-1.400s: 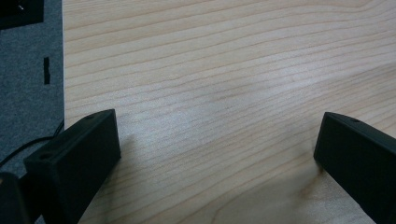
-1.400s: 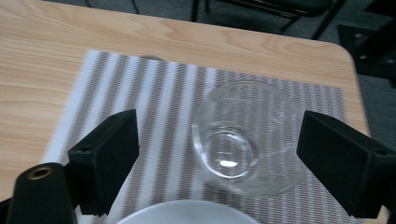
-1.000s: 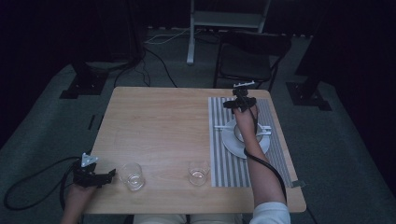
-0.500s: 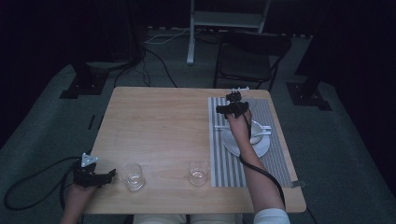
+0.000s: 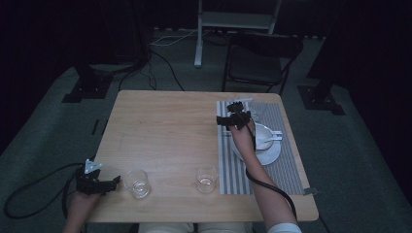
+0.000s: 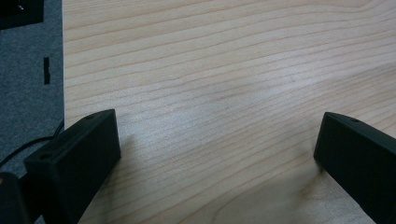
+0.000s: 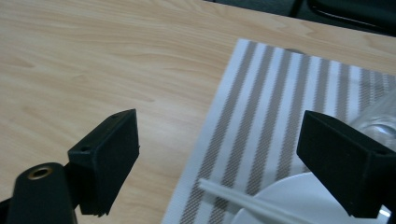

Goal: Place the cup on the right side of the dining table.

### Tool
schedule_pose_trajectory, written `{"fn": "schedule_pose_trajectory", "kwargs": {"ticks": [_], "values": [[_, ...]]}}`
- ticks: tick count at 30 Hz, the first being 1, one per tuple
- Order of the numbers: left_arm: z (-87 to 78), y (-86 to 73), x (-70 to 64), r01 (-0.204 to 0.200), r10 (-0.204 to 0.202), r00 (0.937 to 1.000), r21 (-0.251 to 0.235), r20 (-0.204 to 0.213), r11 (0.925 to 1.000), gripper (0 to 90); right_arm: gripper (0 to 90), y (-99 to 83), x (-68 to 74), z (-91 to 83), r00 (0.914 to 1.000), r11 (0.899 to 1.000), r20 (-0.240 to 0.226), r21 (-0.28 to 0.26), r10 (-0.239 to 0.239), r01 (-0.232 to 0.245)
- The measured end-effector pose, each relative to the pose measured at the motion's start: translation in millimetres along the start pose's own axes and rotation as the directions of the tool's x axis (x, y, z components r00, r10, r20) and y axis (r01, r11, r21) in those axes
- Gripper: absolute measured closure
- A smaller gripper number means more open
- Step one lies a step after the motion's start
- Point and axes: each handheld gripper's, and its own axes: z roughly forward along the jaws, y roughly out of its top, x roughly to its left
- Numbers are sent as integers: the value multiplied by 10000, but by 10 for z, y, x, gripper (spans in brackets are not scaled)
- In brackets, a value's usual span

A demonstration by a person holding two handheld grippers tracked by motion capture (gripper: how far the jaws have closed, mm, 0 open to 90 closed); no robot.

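Wooden table (image 5: pixel 165 136): two empty glasses (image 5: pixel 136 183); bowl (image 5: pixel 262 137) on plate (image 5: pixel 270 155).

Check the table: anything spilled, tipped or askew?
Nothing stands out. Both glasses, left and right, stand upright on the bare wood with no spill around them. The striped mat lies square to the table edge, and the bowl sits on its plate. Both grippers, left and right, are open and hold nothing.

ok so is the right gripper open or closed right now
Open. In the right gripper view its two black jaws stand wide apart with nothing between them; the right gripper hovers over the striped placemat edge.
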Motion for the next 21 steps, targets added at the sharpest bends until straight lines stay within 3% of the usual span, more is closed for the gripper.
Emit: {"fn": "schedule_pose_trajectory", "kwargs": {"ticks": [21], "values": [[0,0,0,8,-8,10000,0,6,10000,8,127,-377,246,-159,9966,9970,-284,-57,-771,769]]}}
